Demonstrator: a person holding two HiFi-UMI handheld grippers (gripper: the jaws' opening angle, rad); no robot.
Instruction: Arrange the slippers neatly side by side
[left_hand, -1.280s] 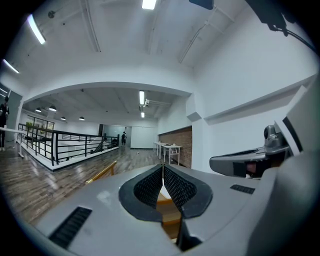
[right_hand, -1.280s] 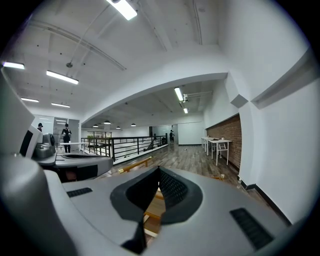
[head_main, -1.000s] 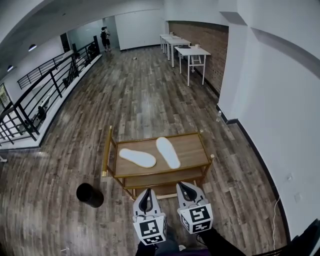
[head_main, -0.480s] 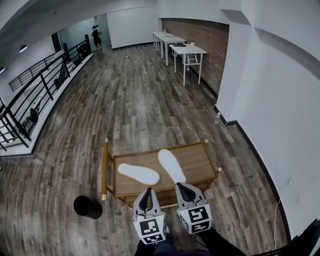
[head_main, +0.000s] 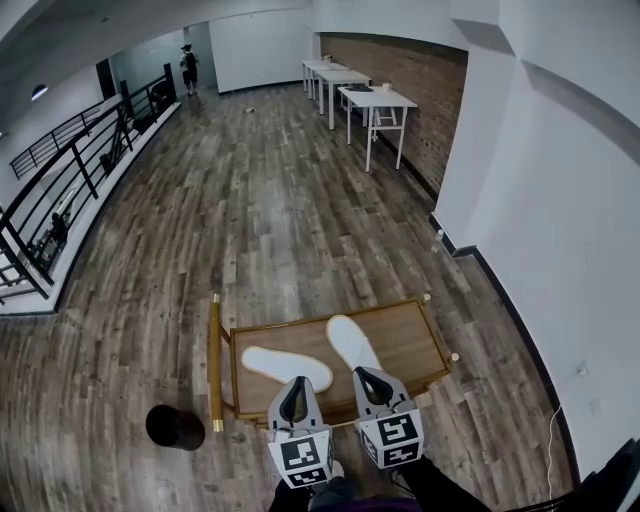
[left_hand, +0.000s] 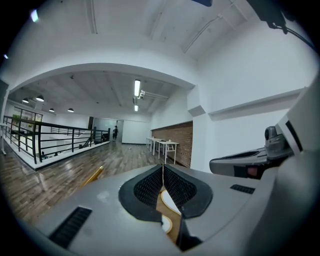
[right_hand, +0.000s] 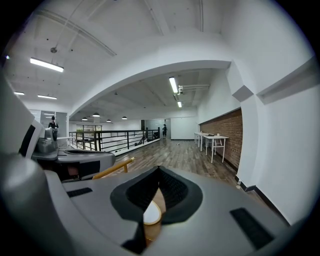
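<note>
Against a second ago, the wooden cart (head_main: 420, 338) sits lower and nearer in the head view. Its near edge now runs under both my claws, where before there was bare floor between. The black cylinder (head_main: 175, 427) on the floor has slid toward the lower left corner.

Left claw (head_main: 294, 388): jaws together, pads meeting at the tips, nothing between them. The left gripper view (left_hand: 163, 171) confirms it, with only cart wood and bits of white slipper seen below the pads.

Right claw (head_main: 366, 376): jaws closed as well and empty. Same reading in the right gripper view (right_hand: 158, 174), with a white rounded slipper end below the tips.

Both claws are held side by side and point roughly level over the cart's near edge.

Slippers: two white ones, flat on the cart top.
- Left slipper (head_main: 280, 364) lies nearly crosswise; its right end is hidden behind my left claw.
- Right slipper (head_main: 350, 340) runs away from me, tilted a little left; its near end is just at my right claw's tip.
- They splay apart at an angle, not parallel.

Gold handle rail (head_main: 214, 362) is on the cart's left side.
</note>
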